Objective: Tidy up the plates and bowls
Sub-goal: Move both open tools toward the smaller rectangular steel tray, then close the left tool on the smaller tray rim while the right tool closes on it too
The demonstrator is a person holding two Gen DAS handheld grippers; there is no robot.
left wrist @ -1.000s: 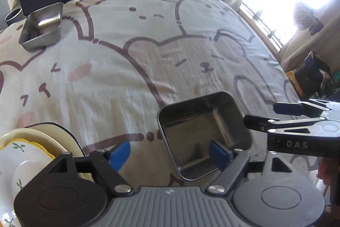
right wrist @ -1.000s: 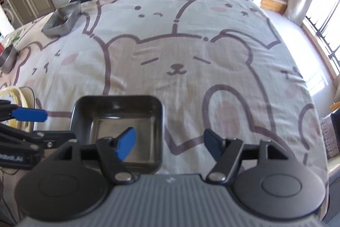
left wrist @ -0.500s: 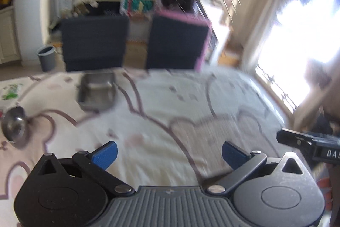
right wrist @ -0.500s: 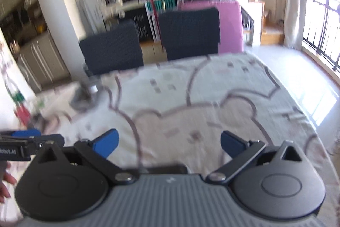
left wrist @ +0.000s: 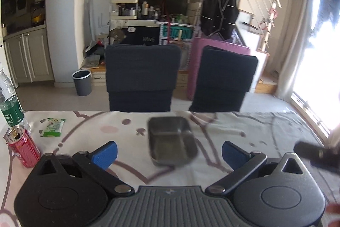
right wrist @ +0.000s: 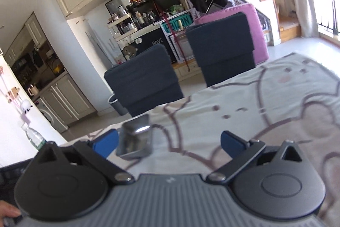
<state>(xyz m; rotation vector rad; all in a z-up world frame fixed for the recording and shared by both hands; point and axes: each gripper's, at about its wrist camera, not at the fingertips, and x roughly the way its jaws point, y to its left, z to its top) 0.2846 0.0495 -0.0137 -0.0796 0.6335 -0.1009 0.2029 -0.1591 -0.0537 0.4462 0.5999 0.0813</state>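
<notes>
Left wrist view gives us the tabletop (left wrist: pixel 244 127) under its bear-print cloth, and near its far edge, in front of the two dark chairs (left wrist: pixel 142 78), sits the square metal tray (left wrist: pixel 172 139). Toward the left edge stand a red can (left wrist: pixel 23 147) and a water bottle (left wrist: pixel 9 103). Our left gripper (left wrist: pixel 169 152) has just been opening and is released, nothing between its blue pads; the right gripper (right wrist: pixel 169 142) has also just been opening and holds nothing. We judge the tray light, rigid and slick, with thin upright walls, so we would pinch one wall near its middle rather than span the whole body, squeezing firmly against slipping.
</notes>
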